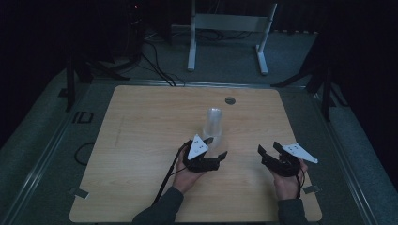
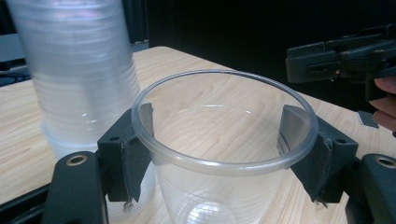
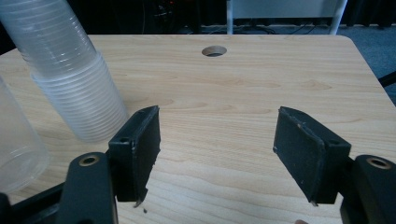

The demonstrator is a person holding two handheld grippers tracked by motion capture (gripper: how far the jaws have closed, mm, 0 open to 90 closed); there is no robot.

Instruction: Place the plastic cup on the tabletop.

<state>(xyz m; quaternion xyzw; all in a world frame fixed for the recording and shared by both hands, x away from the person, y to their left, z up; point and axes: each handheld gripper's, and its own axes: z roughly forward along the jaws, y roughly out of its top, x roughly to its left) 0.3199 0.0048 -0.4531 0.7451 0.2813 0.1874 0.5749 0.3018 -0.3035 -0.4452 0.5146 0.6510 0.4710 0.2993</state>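
Clear plastic cup sits upright between the pads of the left tongs, which press its rim from both sides, near the middle of the wooden bench. Just beside it, at about eleven o'clock in the left gripper view, stands a tall stack of clear cups, touching or nearly touching the left pad. Right tongs hover well apart at three o'clock, jaws spread with nothing between them. A round grommet hole lies at twelve o'clock beyond the stack.
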